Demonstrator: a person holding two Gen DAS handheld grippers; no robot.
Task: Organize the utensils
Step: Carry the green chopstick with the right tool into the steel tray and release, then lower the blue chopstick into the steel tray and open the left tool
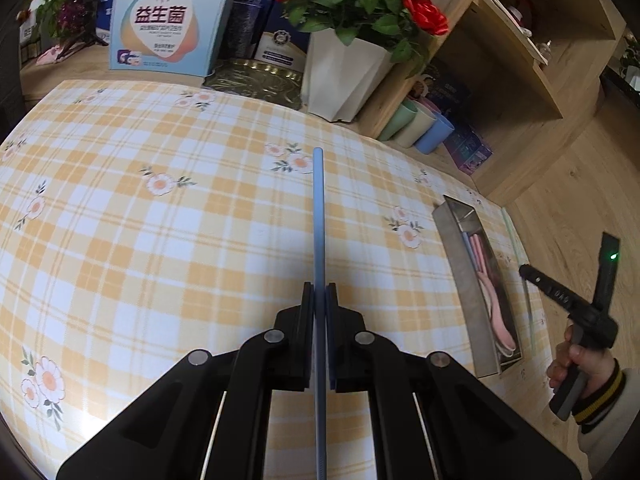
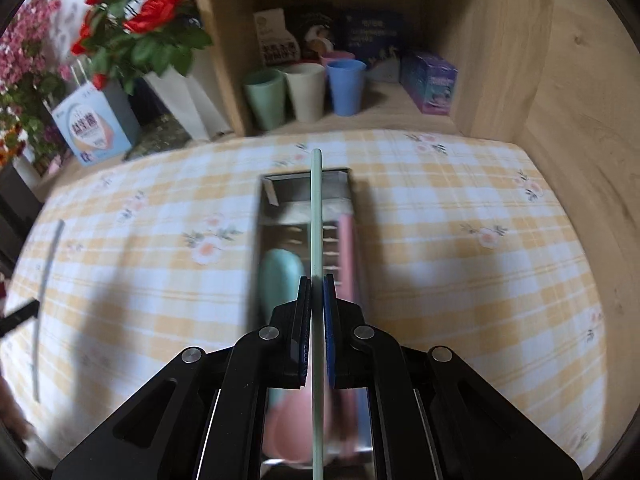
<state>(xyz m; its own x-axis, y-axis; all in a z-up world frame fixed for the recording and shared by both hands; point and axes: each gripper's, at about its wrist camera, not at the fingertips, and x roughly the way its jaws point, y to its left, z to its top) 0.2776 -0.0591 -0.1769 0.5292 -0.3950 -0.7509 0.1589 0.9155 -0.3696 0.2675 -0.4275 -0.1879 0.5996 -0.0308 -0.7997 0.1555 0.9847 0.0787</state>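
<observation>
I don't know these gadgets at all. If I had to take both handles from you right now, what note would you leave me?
Left gripper: shut on a blue chopstick, held above the checked tablecloth.
Right gripper: shut on a green chopstick, over the metal tray.
Tray: sits near the right end of the table, by the wooden shelf. Already inside are a pink spoon, a teal spoon and a pink stick.
Done: those pieces are put away.
Left: lay both chopsticks in the tray. I see no other loose utensils on the cloth, though the right view is blurred.
</observation>
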